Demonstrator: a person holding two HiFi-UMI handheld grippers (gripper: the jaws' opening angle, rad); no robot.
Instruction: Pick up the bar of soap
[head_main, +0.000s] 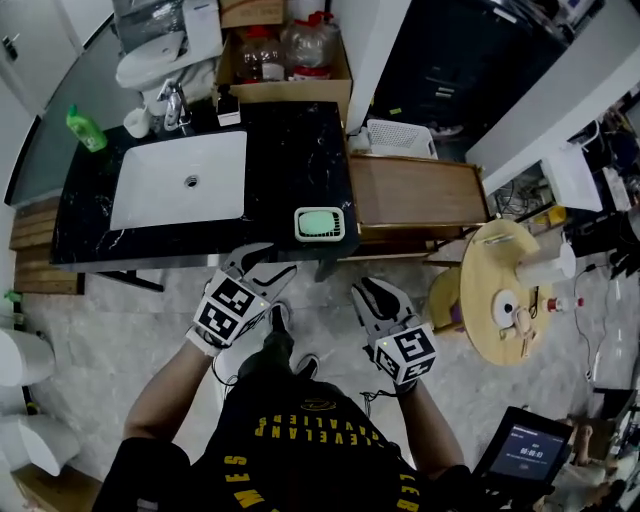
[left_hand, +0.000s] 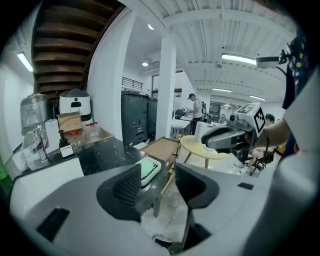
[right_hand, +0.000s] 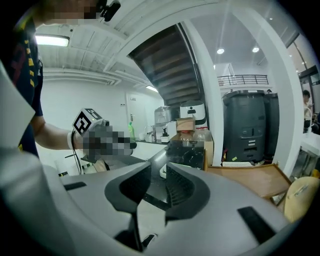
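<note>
You're on the approach, grey left gripper (head_main: 262, 263) well open and empty, grey right gripper (head_main: 371, 294) barely parted (empty too), so next straddle the pale green bar of soap (head_main: 319, 222).

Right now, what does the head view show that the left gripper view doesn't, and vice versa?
Head view only: the marker cube on the left gripper, and a tablet at lower right.
Left gripper view only: the stair underside and a person standing far back.
Both: the bar of soap in its dish at the counter corner, the right gripper and the round table.
</note>
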